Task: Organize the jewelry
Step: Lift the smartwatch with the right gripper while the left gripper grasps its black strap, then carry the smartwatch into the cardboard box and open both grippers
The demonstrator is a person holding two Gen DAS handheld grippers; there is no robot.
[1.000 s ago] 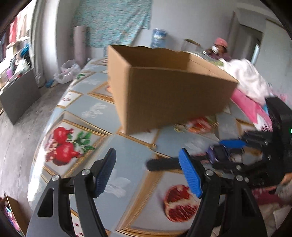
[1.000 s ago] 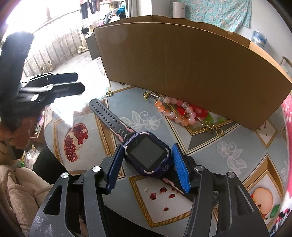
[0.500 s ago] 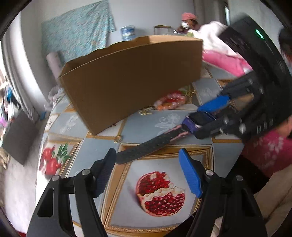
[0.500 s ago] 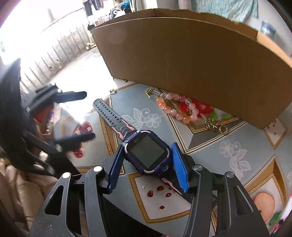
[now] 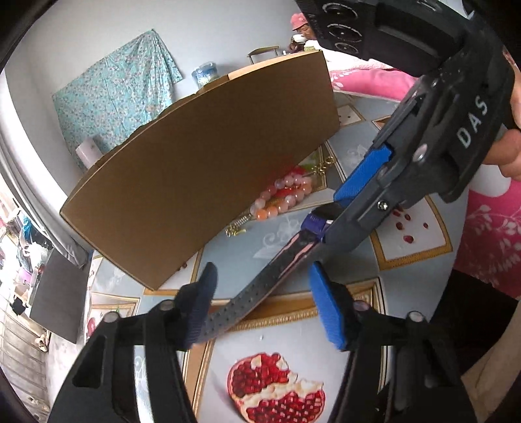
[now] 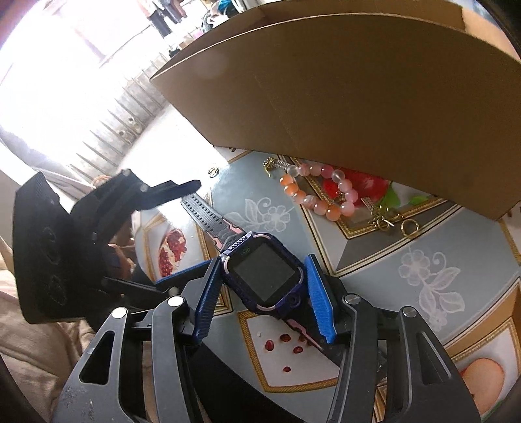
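Note:
My right gripper (image 6: 264, 294) is shut on a purple smartwatch (image 6: 264, 276) by its case, held just above the table. Its black strap (image 5: 260, 289) reaches out between the open jaws of my left gripper (image 5: 262, 304), which is not closed on it. The right gripper (image 5: 368, 182) shows at the upper right of the left wrist view. A pink bead bracelet (image 6: 320, 193) and a gold chain with a ring (image 6: 390, 221) lie on the table against the brown cardboard box (image 6: 358, 91). The bracelet also shows in the left wrist view (image 5: 283, 195).
The table has a patterned cloth (image 5: 286, 338) with pomegranate prints. A small ring (image 6: 212, 170) lies near the box corner. A person in a pink cap (image 5: 301, 26) sits beyond the box. Pink bedding (image 5: 368, 78) lies at the right.
My left gripper has swung in toward the right one, so the watch strap now lies between its open fingers. The right gripper keeps hold of the watch, with little shift.

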